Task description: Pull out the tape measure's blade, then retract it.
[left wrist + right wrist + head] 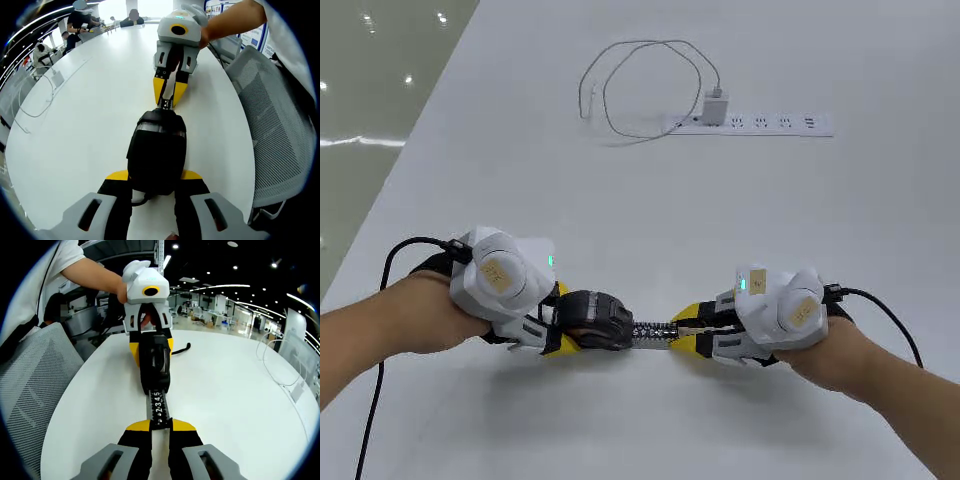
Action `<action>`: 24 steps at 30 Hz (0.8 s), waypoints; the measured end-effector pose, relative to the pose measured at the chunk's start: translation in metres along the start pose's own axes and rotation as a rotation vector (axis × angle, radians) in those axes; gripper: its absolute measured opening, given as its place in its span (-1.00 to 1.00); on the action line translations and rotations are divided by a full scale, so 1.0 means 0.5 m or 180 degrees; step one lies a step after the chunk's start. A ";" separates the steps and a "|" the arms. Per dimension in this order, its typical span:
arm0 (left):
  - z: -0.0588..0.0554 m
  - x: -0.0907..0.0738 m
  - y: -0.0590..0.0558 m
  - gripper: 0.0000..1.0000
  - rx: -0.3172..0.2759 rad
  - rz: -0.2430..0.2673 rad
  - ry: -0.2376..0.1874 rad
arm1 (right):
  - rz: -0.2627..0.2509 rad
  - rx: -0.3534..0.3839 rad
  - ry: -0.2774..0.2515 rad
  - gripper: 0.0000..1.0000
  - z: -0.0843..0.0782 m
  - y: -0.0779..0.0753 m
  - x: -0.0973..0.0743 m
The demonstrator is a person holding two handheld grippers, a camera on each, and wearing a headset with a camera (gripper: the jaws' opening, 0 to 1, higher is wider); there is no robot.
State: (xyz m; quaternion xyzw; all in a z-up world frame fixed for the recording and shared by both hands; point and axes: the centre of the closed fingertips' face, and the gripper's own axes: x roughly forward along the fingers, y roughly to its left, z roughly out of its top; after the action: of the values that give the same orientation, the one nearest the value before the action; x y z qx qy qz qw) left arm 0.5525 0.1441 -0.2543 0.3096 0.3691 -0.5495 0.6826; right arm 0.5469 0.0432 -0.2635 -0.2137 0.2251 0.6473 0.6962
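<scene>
**White desk [620, 200], tape measure [595, 320] drawn out a short way**

White and mostly bare, the desk runs from the near edge to the far end, and the work sits close to the person at the near side. On the left, the left tool [558, 338] is clamped on the tape measure, with one yellow-tipped jaw pressed against each side of its black case. The case rests on the desk, its mouth facing right. In the left gripper view it lies between the jaws, lengthwise along them.

From the mouth a short stretch of blade [653, 330] runs right, low over the desk. The right gripper view shows the numbers 2 to 5 printed on it.

At the right, the right tool [685, 335] is closed on the free end of the blade, its yellow tips pinching it from both sides. The two tools face each other, tips near but apart.

At the far side, a looped white cable [650, 42] leads right to a charger [716, 105], which is plugged into a white power strip [770, 124]. A grey mesh chair [270, 125] stands beside the desk.
</scene>
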 end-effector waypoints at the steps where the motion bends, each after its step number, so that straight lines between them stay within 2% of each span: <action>1: 0.000 0.000 0.000 -0.45 0.0002 -0.0001 0.0001 | -0.0002 0.0000 0.0003 -0.86 -0.001 0.000 -0.001; 24: 0.000 0.000 -0.001 -0.45 -0.0001 -0.0001 0.0018 | -0.0050 0.0003 0.0104 -0.86 -0.029 -0.006 -0.035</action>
State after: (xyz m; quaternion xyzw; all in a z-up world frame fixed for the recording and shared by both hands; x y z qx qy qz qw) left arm 0.5520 0.1439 -0.2541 0.3110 0.3712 -0.5486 0.6815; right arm 0.5485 0.0203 -0.2652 -0.2256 0.2350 0.6382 0.6976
